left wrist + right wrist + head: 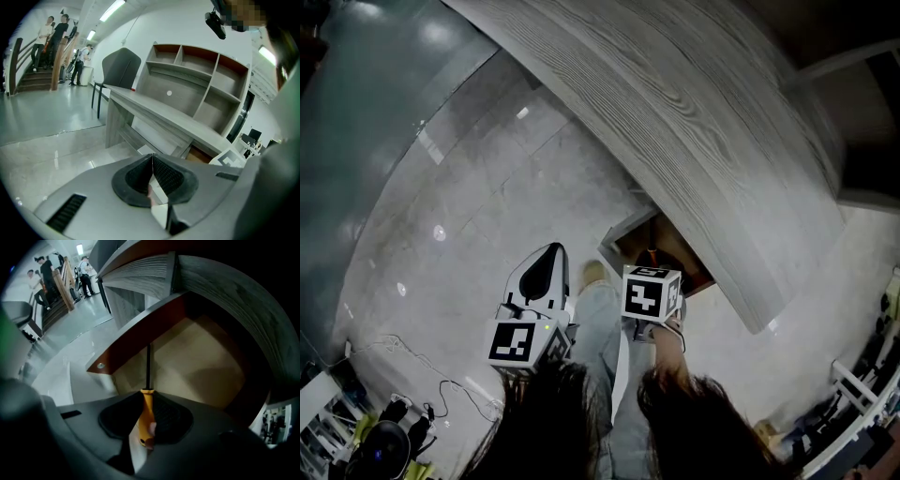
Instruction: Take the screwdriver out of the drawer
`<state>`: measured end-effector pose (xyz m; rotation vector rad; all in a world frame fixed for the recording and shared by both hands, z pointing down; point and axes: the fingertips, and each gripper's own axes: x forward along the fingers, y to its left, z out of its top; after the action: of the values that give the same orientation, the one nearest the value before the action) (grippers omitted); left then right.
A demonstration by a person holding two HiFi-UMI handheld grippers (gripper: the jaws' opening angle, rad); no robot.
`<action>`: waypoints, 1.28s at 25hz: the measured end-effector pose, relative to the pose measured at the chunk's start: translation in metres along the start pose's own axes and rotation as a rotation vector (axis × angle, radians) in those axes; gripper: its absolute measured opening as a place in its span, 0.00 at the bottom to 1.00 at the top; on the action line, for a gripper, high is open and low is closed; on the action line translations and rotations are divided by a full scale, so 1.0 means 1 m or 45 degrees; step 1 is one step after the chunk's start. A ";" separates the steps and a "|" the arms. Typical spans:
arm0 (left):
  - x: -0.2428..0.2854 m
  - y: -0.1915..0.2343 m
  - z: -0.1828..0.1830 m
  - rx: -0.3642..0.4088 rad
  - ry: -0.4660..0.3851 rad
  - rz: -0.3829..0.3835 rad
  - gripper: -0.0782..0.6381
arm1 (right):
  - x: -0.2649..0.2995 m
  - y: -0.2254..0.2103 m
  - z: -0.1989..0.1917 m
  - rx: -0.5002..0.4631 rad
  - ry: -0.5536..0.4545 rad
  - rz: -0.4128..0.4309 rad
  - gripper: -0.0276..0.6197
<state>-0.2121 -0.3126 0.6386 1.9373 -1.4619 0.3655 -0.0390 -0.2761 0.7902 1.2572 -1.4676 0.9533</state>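
My right gripper [147, 398] is shut on the screwdriver [146, 414], holding it by its orange handle. The black shaft [149, 365] points forward over the open drawer's tan floor [206, 362]. In the head view the right gripper [652, 272] is at the open drawer [623, 236] under the grey desk top [694, 122], and a bit of orange handle [651, 254] shows above its marker cube. My left gripper [152, 161] is shut with nothing in it. It hangs over the floor to the left of the drawer [547, 255].
The drawer's red-brown side wall [136, 341] runs close on the left of the shaft. A desk with shelves [201, 79] and a dark chair [119, 65] stand ahead of the left gripper. People [51, 33] are on stairs far left. Cables [422, 370] lie on the floor.
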 end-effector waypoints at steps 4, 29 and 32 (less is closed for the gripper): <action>-0.004 -0.003 -0.003 0.001 -0.001 0.005 0.13 | -0.002 -0.001 -0.002 0.012 0.004 0.014 0.17; -0.029 -0.035 -0.020 0.031 -0.024 0.029 0.13 | -0.045 0.001 0.008 -0.031 -0.160 0.111 0.17; -0.034 -0.038 -0.023 0.039 -0.042 0.033 0.13 | -0.051 0.002 0.008 -0.039 -0.185 0.127 0.17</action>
<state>-0.1838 -0.2669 0.6229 1.9583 -1.5124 0.3710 -0.0411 -0.2706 0.7388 1.2624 -1.6655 0.9167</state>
